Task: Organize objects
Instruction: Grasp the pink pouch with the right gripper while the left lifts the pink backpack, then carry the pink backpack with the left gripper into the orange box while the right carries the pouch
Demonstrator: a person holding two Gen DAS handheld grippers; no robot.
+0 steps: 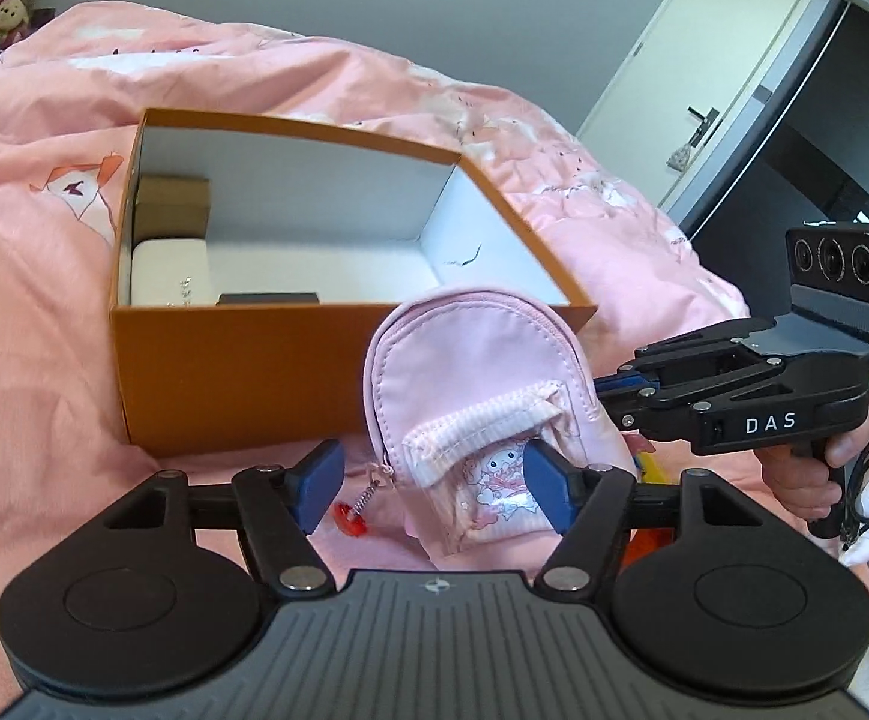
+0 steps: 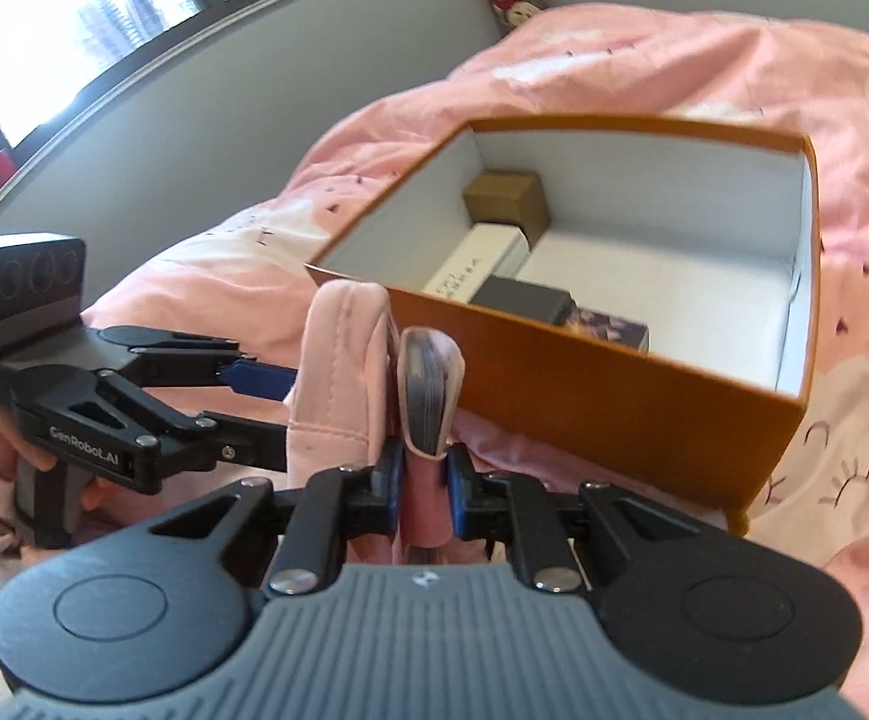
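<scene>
Jaws of the right gripper (image 2: 423, 483) are drawn narrow and clamped on a strap or fold at the back of the pink pouch (image 1: 482, 414); the fabric is seen pinched between both blue pads in the lower centre of the right view. Jaws of the left gripper (image 1: 431, 480) stand wide; the pouch front sits between the pads, the right pad lying close against the pocket, though no grip is evident. The pouch is held upright at lower centre of the left view, just in front of the near wall of the orange box (image 1: 242, 372), which rests on the pink quilt (image 1: 32, 360). Small boxes are already seen inside, at its left end; the remaining floor is bare.

Step judged in hand: transfer of the pouch to the right gripper alone, ahead of placement. The next move is judged to call for lifting the pouch clear of the near wall, carrying it over the bare floor, and lowering before release.
</scene>
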